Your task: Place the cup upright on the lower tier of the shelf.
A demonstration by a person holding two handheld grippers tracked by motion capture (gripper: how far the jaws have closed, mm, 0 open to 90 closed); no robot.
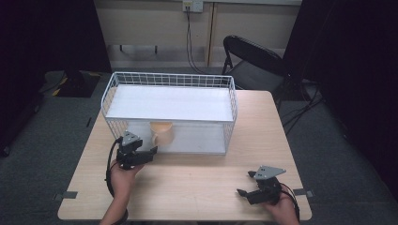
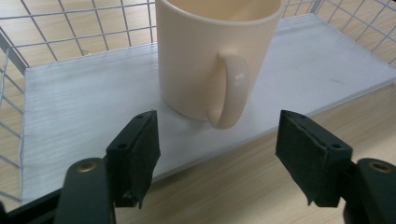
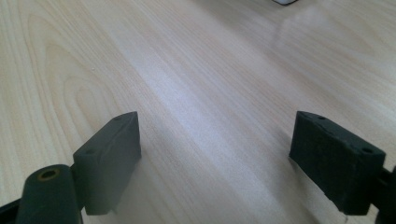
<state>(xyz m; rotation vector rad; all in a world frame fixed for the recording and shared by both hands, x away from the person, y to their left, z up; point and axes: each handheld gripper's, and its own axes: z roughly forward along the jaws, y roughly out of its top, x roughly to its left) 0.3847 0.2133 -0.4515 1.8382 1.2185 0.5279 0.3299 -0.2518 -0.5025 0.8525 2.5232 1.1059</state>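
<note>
A cream mug (image 1: pixel 162 132) (image 2: pixel 210 56) stands upright on the lower white shelf (image 2: pixel 84 112) of a white wire rack (image 1: pixel 169 110), its handle turned toward me. Just in front of the mug's handle is my left gripper (image 1: pixel 149 153) (image 2: pixel 217 154), open, jaws wide apart and holding nothing. The mug is clear of both jaws. Near the table's front right edge my right gripper (image 1: pixel 246 183) (image 3: pixel 217 158) rests low over bare wood, open with nothing between its jaws.
The rack has an upper white shelf (image 1: pixel 169 103) and wire walls at back and sides. The wooden table (image 1: pixel 197 173) has bare room in front of the rack. A black folding chair (image 1: pixel 253 58) stands behind the table.
</note>
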